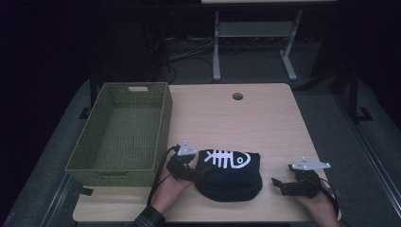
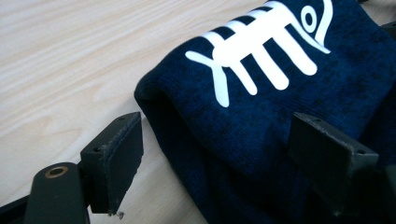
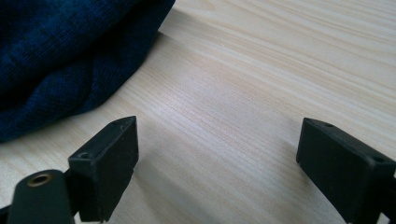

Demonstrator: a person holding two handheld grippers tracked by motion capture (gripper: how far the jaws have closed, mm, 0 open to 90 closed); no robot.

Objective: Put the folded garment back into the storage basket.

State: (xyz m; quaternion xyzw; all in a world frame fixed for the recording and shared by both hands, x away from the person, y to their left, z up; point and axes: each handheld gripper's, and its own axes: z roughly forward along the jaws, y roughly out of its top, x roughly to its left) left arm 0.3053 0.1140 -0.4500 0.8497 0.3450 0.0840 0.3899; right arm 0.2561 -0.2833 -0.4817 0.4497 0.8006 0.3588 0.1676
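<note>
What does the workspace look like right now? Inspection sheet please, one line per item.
Surface: light wood table, grommet hole near far edge.
Job's things: navy hat with white fish-skeleton print, lying at the near edge; woven green basket on the left, nothing inside.
Clutter: nothing seen.
Grippers: left tongs open, astride the hat's edge; right tongs open over bare wood, apart from the hat.
Cables: one trails from each gripper; more on the floor beyond.
Surroundings: dark room, white table frame behind.

No readable text is found; only a white fish-skeleton sign (image 2: 266, 46) is printed on the dark blue cloth (image 2: 289, 140), just ahead of the left claw (image 2: 224, 154).
</note>
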